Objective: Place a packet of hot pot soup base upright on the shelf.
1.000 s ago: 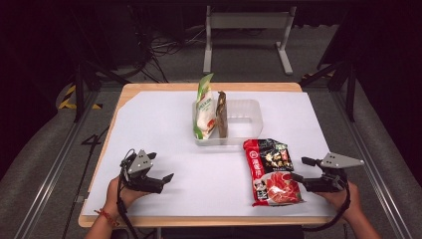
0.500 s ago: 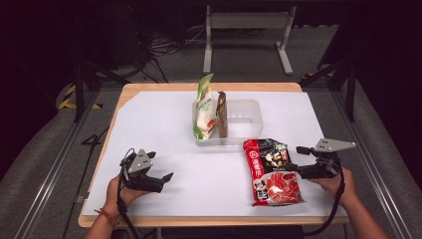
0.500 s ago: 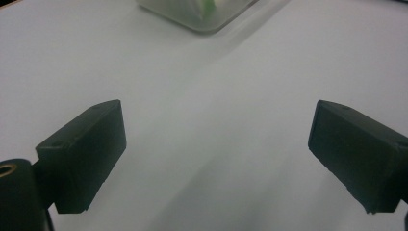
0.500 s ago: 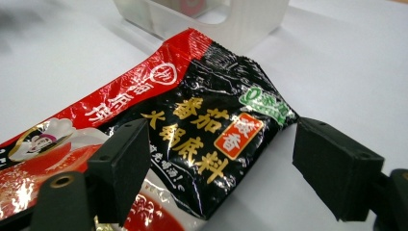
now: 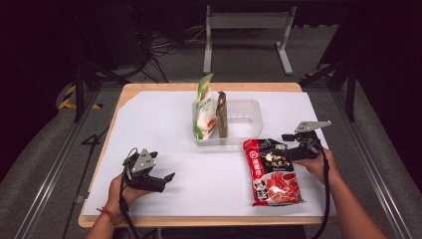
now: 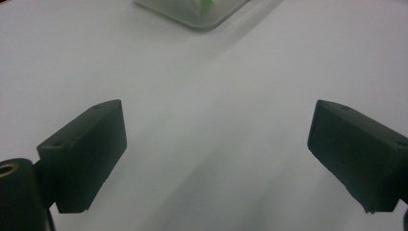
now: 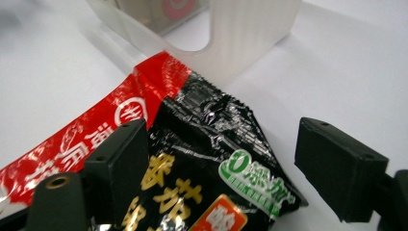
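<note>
A red and black noodle packet (image 5: 272, 172) lies flat on the white sheet, just in front of a clear plastic bin (image 5: 249, 112). My right gripper (image 5: 287, 146) is at the packet's far right corner. In the right gripper view it (image 7: 216, 163) is open, with the packet's black corner (image 7: 207, 139) between the two jaws and the bin wall (image 7: 250, 29) just beyond. My left gripper (image 5: 166, 178) rests open on the bare sheet at the near left. Between its jaws (image 6: 216, 154) there is nothing, and the bin's corner (image 6: 202, 12) shows far ahead.
A green and white packet (image 5: 205, 107) and a brown packet (image 5: 222, 114) stand upright in the bin's left half. The white sheet (image 5: 149, 124) covers most of the wooden table (image 5: 164, 87). Dark floor, cables and a metal stand lie beyond.
My right gripper has moved away from the person and to the left, from beside the packet's lower half up to its far right corner. The left gripper has stayed put.
</note>
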Demonstrator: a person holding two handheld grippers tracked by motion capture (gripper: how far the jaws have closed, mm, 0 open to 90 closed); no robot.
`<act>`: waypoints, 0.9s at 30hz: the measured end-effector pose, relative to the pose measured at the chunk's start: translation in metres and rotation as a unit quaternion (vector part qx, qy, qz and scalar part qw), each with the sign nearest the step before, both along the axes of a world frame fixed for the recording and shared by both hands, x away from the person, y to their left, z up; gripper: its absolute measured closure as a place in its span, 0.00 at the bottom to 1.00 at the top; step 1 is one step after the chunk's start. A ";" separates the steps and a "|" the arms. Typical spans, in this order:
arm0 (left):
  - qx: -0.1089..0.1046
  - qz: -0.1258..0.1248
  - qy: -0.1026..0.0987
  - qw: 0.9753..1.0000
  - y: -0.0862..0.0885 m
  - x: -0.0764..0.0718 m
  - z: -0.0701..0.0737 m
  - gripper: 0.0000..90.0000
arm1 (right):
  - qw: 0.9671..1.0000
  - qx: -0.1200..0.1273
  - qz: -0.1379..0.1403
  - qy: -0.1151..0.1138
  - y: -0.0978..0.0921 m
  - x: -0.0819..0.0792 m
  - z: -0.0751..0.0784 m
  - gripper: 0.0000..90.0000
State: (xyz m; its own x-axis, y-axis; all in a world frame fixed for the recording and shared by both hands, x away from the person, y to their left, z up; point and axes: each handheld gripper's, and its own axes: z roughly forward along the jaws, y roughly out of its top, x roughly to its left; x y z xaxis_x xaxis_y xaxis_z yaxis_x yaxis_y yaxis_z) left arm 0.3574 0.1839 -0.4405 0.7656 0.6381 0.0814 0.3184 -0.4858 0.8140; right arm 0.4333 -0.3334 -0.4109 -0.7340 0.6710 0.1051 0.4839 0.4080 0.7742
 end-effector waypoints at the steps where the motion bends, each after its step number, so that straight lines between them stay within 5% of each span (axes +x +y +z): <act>1: 0.000 0.000 0.000 1.000 0.000 0.000 0.000 0.08 | 1.000 0.002 -0.003 0.008 0.000 0.004 -0.002 0.20; 6: 0.002 -0.002 0.006 1.000 -0.001 0.001 -0.001 0.08 | 0.999 0.018 -0.004 0.026 0.001 0.013 -0.009 0.19; 17: 0.010 -0.003 0.006 1.000 -0.001 0.002 -0.003 0.09 | 0.997 0.013 0.001 0.070 0.004 0.024 -0.027 0.17; 27: 0.017 -0.007 0.004 1.000 -0.003 0.001 -0.003 0.09 | 0.997 0.021 0.010 0.074 0.004 0.022 -0.027 0.35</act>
State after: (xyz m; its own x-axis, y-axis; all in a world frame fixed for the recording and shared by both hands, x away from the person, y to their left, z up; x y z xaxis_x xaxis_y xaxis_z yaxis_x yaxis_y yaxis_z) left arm 0.3588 0.1814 -0.4437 0.7747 0.6249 0.0968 0.3178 -0.5172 0.7947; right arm 0.4553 -0.3291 -0.4382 -0.7215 0.6492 0.2407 0.5862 0.3878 0.7113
